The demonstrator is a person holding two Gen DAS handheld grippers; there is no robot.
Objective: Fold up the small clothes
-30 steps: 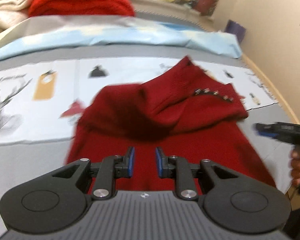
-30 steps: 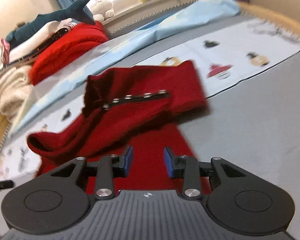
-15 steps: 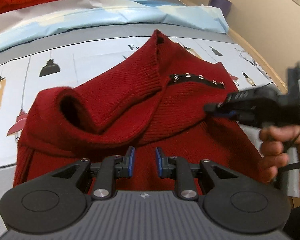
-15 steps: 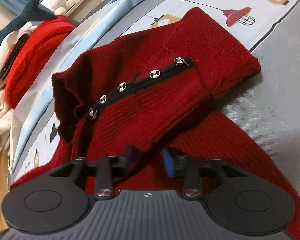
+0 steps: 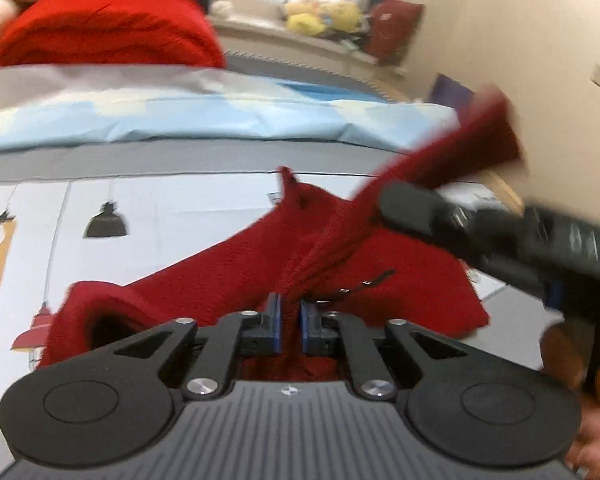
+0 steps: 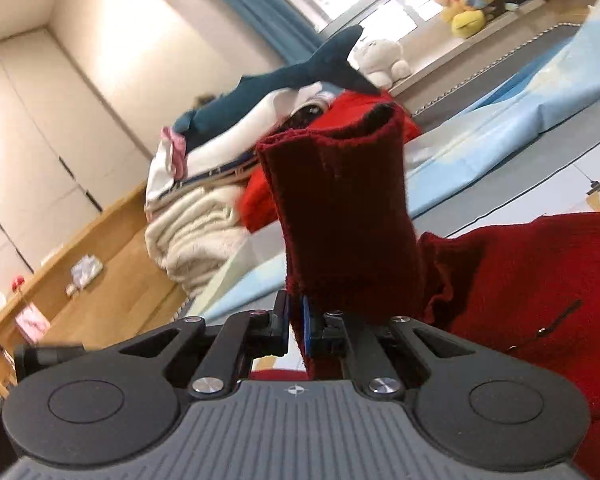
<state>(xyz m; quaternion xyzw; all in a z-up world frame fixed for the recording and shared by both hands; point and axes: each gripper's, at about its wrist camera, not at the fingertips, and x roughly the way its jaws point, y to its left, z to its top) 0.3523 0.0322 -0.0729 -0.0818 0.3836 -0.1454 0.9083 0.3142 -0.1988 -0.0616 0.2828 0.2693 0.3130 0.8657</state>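
Sleeve (image 6: pixel 340 216) of the dark red sweater (image 5: pixel 400 280) stood up from our right gripper (image 6: pixel 296 326), its jaws pinched on the knit near the sleeve's lower edge, the cuff opening pointing to the upper middle of that frame. In the left wrist view the same sleeve ran as a long diagonal from the centre up to the upper right, with the right gripper (image 5: pixel 404 204) clamped partway along it. Our left gripper (image 5: pixel 290 320) sat at the lower centre, jaws nearly closed on a ridge of the sweater's body just below the button strip (image 5: pixel 364 286); we judged it gripped, though blur left some doubt. The rest of the sweater lay on the bed (image 5: pixel 160 208), spreading toward the lower left of that frame, its other cuff (image 5: pixel 96 316) gaping there. We judged the sleeve's long axis had to swing across the body toward the left of the frame, the right gripper carrying it and the left pinning the cloth.
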